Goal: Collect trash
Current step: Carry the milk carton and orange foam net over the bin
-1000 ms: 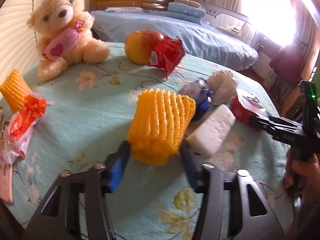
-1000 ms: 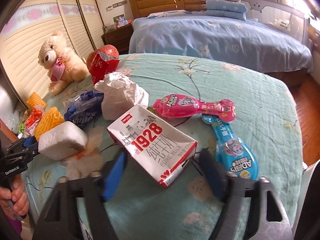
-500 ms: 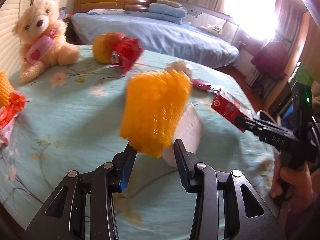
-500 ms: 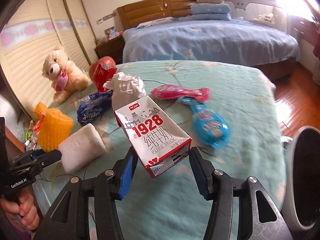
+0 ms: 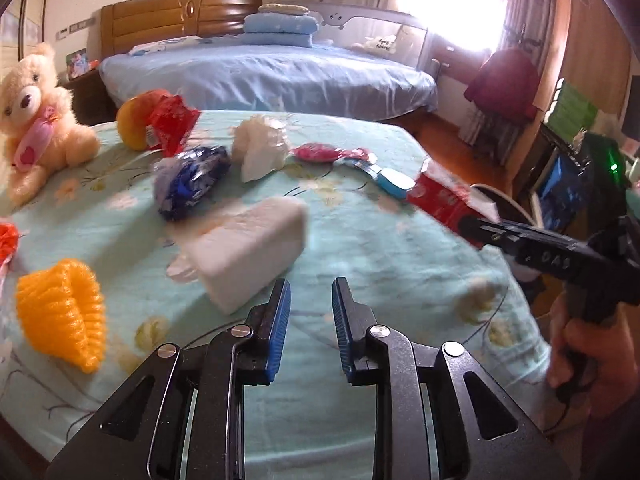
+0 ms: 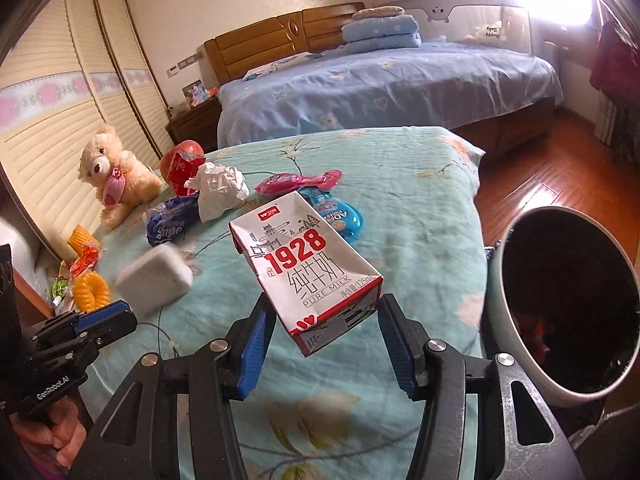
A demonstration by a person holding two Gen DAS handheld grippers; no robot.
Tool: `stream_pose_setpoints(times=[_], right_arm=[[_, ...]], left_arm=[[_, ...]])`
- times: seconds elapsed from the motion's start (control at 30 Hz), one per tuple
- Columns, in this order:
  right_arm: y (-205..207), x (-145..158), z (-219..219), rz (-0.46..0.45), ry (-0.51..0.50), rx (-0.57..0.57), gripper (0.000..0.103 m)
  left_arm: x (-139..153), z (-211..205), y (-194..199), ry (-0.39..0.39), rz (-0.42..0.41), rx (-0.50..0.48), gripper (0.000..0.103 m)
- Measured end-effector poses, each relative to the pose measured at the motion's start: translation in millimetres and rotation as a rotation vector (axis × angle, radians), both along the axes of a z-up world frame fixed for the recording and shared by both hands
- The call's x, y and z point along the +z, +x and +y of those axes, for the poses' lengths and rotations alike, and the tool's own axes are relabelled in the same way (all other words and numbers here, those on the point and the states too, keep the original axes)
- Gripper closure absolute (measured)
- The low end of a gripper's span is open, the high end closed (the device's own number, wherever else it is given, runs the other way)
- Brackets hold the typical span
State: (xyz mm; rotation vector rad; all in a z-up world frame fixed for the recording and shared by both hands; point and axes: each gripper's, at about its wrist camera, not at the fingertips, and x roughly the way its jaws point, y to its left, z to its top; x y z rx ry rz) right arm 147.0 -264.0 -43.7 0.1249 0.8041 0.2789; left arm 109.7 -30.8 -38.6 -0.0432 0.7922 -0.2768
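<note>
1. While the right gripper (image 6: 324, 332) grips the 1928 pure milk carton (image 6: 308, 268) between its blue pads, the carton sits tilted above the floral teal tablecloth (image 6: 420, 208), near the table edge.
2. Just right of that carton stands a pale bin (image 6: 516, 340) with a dark inside, beside the table.
3. The left gripper (image 5: 307, 320) holds nothing; its fingers stand a narrow gap apart over the cloth.
4. A yellow foam fruit net (image 5: 64, 316) lies on the cloth to the left of the left gripper, apart from it.
5. A white foam block (image 5: 248, 248) lies just ahead of the left fingers, blurred.
6. Farther back lie a blue wrapper (image 5: 192, 180), a crumpled white tissue (image 5: 260, 148), and a pink packet (image 6: 296, 180) touching a blue packet (image 6: 336, 216).
7. A red snack bag (image 5: 172, 128) leans against an apple (image 5: 132, 124); a teddy bear (image 5: 36, 120) sits at the far left.
</note>
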Motion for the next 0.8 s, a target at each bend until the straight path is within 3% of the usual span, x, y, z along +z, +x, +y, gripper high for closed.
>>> stream_pose_setpoints(times=[0.13,0.2,0.27,0.43,0.63,0.7,0.8], right_arm=[[-5.8,0.1,-0.4,-0.002,0.008,0.0,0.049],[-7.8,-0.4,2.4,-0.003,0.01,0.005,0.049],[-9.9,-1.2,4.9,-0.003,0.012,0.013,0.049],[-11.4,-3.7,14.4,0.001,0.008,0.03,0.049],[-14.3,-1.9,17.5,0.0,0.014,0.032,0.049],[-16.2,-0.9,16.9,0.0,0.013,0.03,0.049],[-19.0,1.0,14.7,-0.003,0.011,0.025,0.049]], left_arm=[[-3.6,22.7,-11.8,0.012,0.01,0.065,0.073],[-3.2,37.3,-24.3,0.024,-0.002,0.122,0.06],[-1.6,53.8,-35.0,0.044,-0.027,0.198,0.04],[-4.6,91.2,-27.8,0.09,-0.029,0.376,0.027],[-22.5,109.6,7.7,0.129,0.002,0.459,0.029],[-27.3,113.4,14.2,0.129,0.016,0.462,0.058],[-29.2,118.6,13.7,0.088,0.027,0.448,0.07]])
